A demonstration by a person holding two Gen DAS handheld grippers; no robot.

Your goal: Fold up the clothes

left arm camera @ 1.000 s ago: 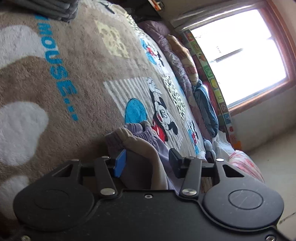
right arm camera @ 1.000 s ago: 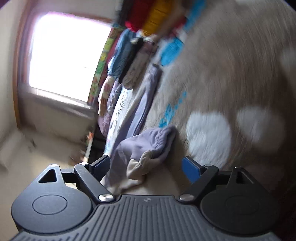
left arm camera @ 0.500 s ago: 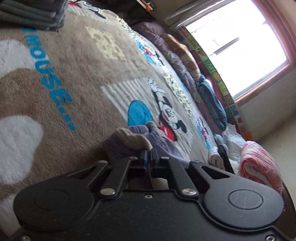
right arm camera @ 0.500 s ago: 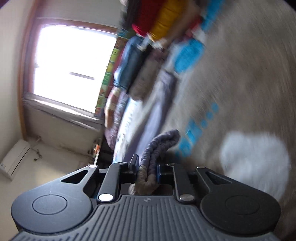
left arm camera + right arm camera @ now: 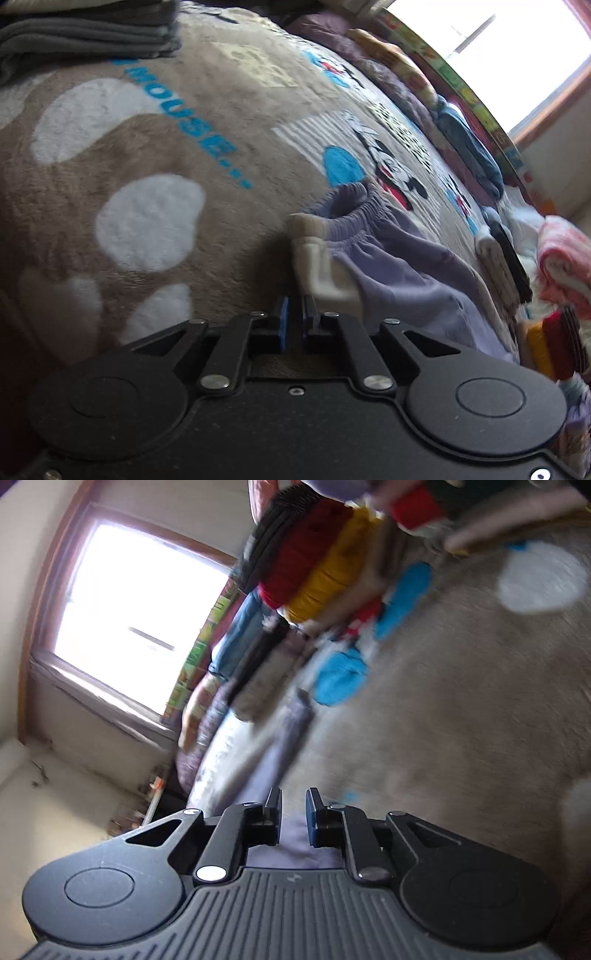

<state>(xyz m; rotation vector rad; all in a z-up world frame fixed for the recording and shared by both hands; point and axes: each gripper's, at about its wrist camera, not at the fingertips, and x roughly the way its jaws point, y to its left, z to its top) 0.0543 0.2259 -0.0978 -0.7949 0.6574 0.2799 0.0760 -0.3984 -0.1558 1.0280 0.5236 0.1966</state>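
While we are looking across the bed from the left, the brown blanket (image 5: 155, 155) is lying broad and bare, giving free room up to one stack of grey folded cloth (image 5: 88, 33) at the far corner. We are holding the left gripper (image 5: 293, 317) just above the blanket. Its jaws have just been opening and are standing a narrow slit apart, with nothing between them. One pair of purple trousers (image 5: 399, 266) is lying just right of it, the cream cuff (image 5: 321, 266) brushing its right finger. Folded clothes (image 5: 465, 147) are lining the bed's edge under one window (image 5: 498, 44). Our right gripper (image 5: 293, 812), its jaws having just been closing, is pinching the trousers' purple cloth.
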